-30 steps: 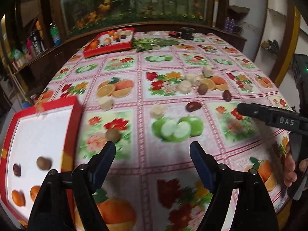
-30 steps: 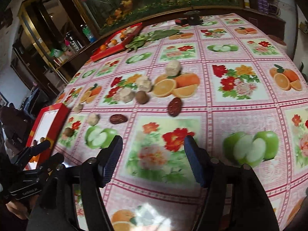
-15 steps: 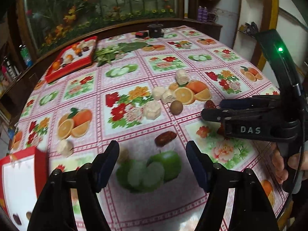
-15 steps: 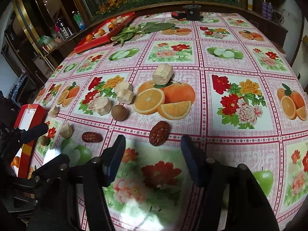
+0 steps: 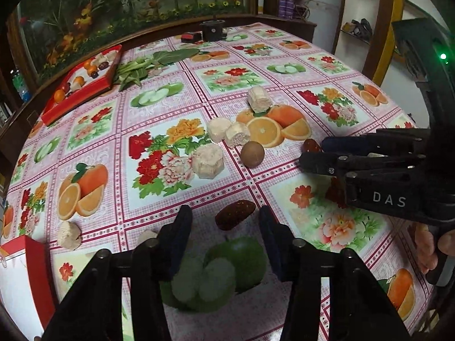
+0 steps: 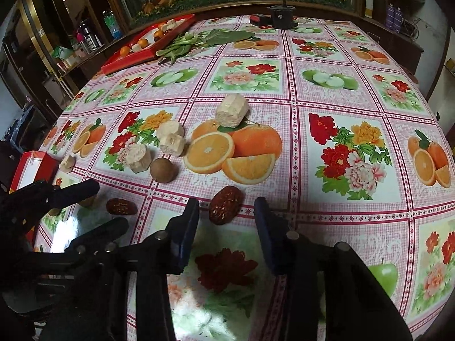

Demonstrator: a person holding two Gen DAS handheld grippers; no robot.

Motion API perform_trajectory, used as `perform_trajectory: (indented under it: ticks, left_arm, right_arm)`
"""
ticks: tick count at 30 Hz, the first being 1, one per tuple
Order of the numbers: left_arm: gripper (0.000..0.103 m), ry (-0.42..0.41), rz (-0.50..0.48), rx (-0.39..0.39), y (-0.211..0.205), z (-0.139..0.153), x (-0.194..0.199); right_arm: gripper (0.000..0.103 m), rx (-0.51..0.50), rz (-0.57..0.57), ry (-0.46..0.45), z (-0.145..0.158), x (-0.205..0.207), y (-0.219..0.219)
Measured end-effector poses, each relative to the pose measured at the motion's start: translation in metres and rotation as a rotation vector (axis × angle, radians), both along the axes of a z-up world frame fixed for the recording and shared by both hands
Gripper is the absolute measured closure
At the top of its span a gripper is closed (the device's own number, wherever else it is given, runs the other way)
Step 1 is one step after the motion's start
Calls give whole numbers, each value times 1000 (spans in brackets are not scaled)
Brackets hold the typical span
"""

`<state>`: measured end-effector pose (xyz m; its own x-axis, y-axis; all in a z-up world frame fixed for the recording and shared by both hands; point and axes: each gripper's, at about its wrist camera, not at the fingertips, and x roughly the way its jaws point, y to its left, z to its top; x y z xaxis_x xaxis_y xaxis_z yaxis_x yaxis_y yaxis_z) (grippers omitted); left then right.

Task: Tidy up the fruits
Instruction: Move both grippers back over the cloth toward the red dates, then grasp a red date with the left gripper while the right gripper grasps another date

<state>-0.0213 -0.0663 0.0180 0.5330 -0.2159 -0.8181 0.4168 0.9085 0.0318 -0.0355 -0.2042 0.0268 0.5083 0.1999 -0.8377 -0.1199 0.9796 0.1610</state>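
Observation:
Loose fruits lie on the fruit-print tablecloth. My left gripper [image 5: 224, 223] is open, its fingers either side of a dark red date [image 5: 235, 218]. My right gripper [image 6: 226, 213] is open around a second date [image 6: 226, 204]; that date peeks out beside its fingers in the left wrist view [image 5: 311, 145]. A brown round fruit [image 5: 252, 154] [image 6: 164, 170] and several pale fruit chunks [image 5: 207, 161] [image 6: 231, 111] lie beyond. The red tray [image 5: 34, 267] with a white floor sits at my left; its corner shows in the right wrist view [image 6: 28, 167].
A second red tray [image 5: 85, 82] with fruits stands at the far left, with green leafy vegetables [image 5: 148, 65] beside it. A small black object [image 5: 212, 29] sits at the far table edge. Another pale chunk [image 5: 68, 234] lies near the left tray.
Both grippers moved forward and lower over the table. The left one swung right, away from the red tray, onto one date. The right one closed in on the other date.

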Motion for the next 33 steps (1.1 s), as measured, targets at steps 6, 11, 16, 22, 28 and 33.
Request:
perform_trajectory:
  ticks: [6,11,16,22,28,33]
  left_arm:
    - [68,14,-41,-31,-3,-3,1]
    - [80,5,-37,-43,0,-3,-3]
    - [83,5,-8,-61,0,-3,-7]
    - [83,17,61,-98,6,-2,-13]
    - [85,-31,106,-117,15,12,-34]
    - [85,-69,151,-147,31,22,-56]
  right_arm:
    - [61,-2,-3,-9,0,-3,2]
    - [62,-23,-3,-16,0,-5,5]
    - [75,-71,-22,-28,-1,-7,7]
    - [82,-80,-44,-42,-1,-10,5]
    - [82,-97,-51,-56,-1,-18,7]
    - [82,-83,-48,-99,11,-38,6]
